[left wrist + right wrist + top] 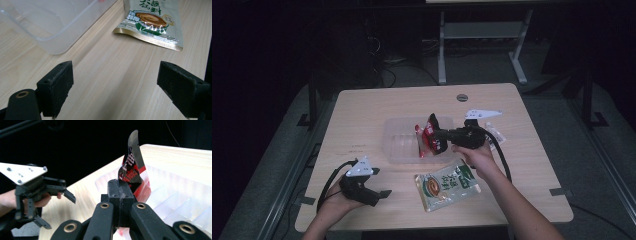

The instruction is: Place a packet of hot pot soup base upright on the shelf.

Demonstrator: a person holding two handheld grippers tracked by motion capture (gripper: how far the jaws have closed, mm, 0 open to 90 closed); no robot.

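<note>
Right gripper: the right gripper (443, 136) has its two black jaws pressed together on the lower edge of a glossy red-and-black foil snack packet (132, 168), pinching it.
Held packet: it stands up from the jaws, bent and curling at its top, over the clear, ribbed plastic tray (399, 145) that lies just beyond and below the jaw tips.
Already in the tray: another small red packet (418, 131) shows beside the held one, inside the tray; I cannot tell whether the two touch.
Left gripper: the left gripper (379, 182) rests low on the pale wooden table (362, 110), well off to the side of the right gripper, jaws spread wide with nothing between them.
Waiting packet: a flat green-and-cream foil pouch printed with a bowl of brown sauce (447, 183) lies on the table on the near side of the tray, between the two grippers.
Far side: a small white sachet (495, 133) lies behind the right gripper.
Risk, grip: the pinch takes only a thin edge of slippery foil, so the packet may slide out early.
Risk, release: the packet is bent and stands tall, so on release it may lean on the tray's wall or tip over the rim.
Risk, tray: the light tray could shift if the jaws nudge its wall.
</note>
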